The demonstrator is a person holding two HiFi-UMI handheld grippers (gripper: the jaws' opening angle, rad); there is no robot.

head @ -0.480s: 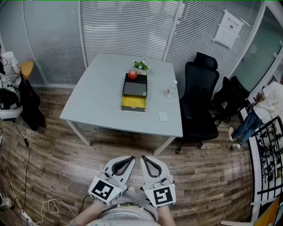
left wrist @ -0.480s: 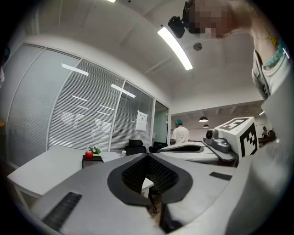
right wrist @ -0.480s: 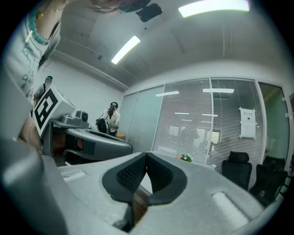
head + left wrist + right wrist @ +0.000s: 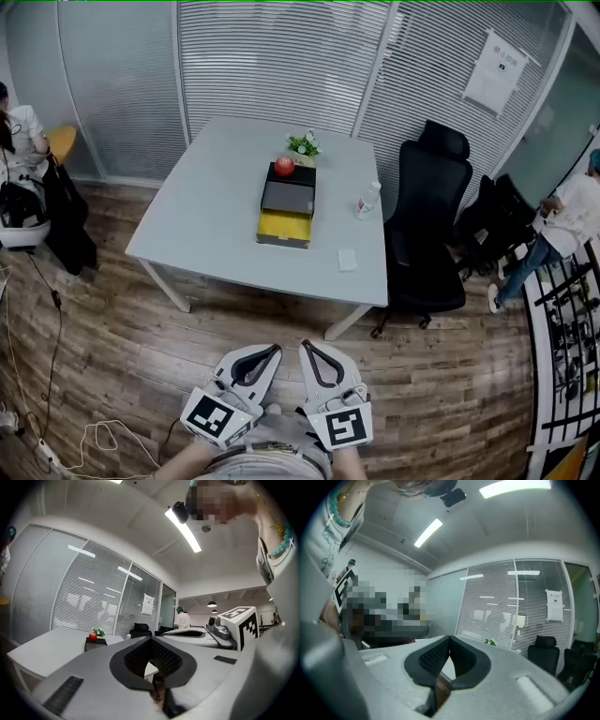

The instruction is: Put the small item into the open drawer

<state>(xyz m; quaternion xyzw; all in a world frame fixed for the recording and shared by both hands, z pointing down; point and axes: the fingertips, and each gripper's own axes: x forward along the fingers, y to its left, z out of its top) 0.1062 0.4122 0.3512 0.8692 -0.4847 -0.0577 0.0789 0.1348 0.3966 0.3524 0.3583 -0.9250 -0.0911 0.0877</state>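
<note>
The approach is the step in hand — nothing is grasped yet. The left tool point(image 4: 273, 350) and the right tool point(image 4: 305, 346) are held low by the body, well apart from the desk point(image 4: 202, 220), each with its jaws closed together and empty. The small pale item point(image 4: 347, 260), judged to be the task's thing, lies near the desk's front edge, right of the open yellow drawer point(image 4: 283, 228). Next, the desk must be reached and one tool opened over the item. Against the earlier frame, nothing on the desk is moved — only the view is slightly shifted.
</note>
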